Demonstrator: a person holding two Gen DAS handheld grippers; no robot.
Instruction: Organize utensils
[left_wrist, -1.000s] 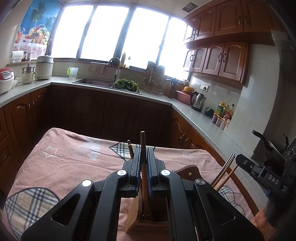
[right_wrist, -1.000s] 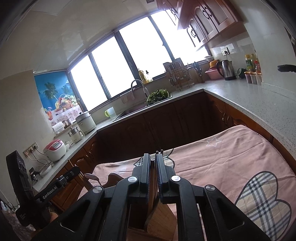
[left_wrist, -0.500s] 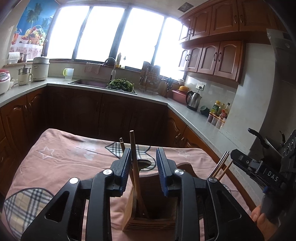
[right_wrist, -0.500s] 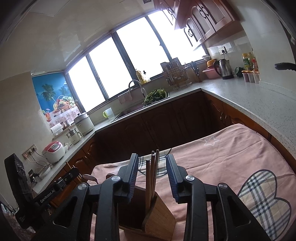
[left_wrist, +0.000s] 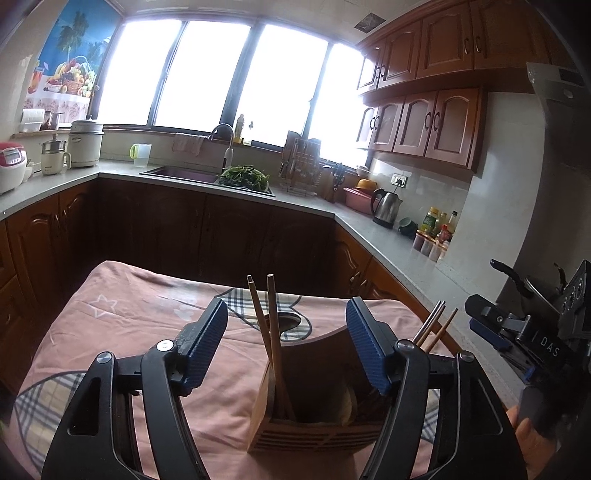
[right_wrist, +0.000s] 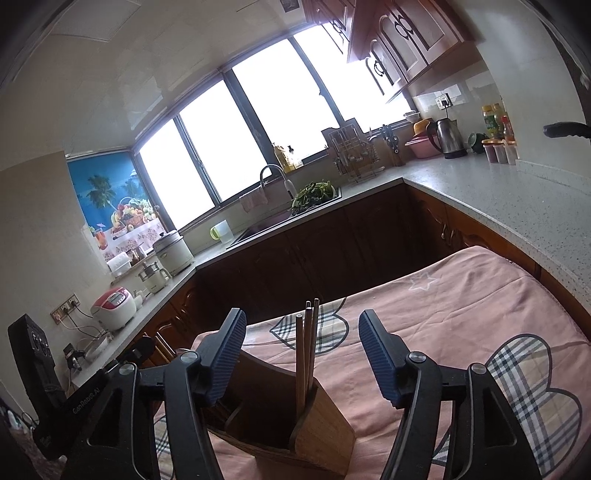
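Observation:
A wooden utensil holder (left_wrist: 317, 424) (right_wrist: 321, 432) stands on the pink tablecloth just ahead of both grippers. In the left wrist view two wooden chopsticks (left_wrist: 271, 332) stand loose in its left compartment, between the opening jaws of my left gripper (left_wrist: 286, 345), with no pad touching them. More chopsticks (left_wrist: 434, 326) lean in the right compartment. In the right wrist view those chopsticks (right_wrist: 306, 354) stand upright between the opening jaws of my right gripper (right_wrist: 303, 350), free of both pads. Each gripper shows at the edge of the other's view.
The pink tablecloth (left_wrist: 122, 325) with plaid hearts covers the table. Beyond it runs an L-shaped counter (left_wrist: 354, 218) with a sink, greens, a kettle (left_wrist: 386, 203) and bottles. A hand (left_wrist: 524, 439) holds the right gripper at lower right.
Both grippers went from shut on chopsticks to wide apart. The released chopsticks now stand loose in the holder's compartments. Neither hand shifted much.

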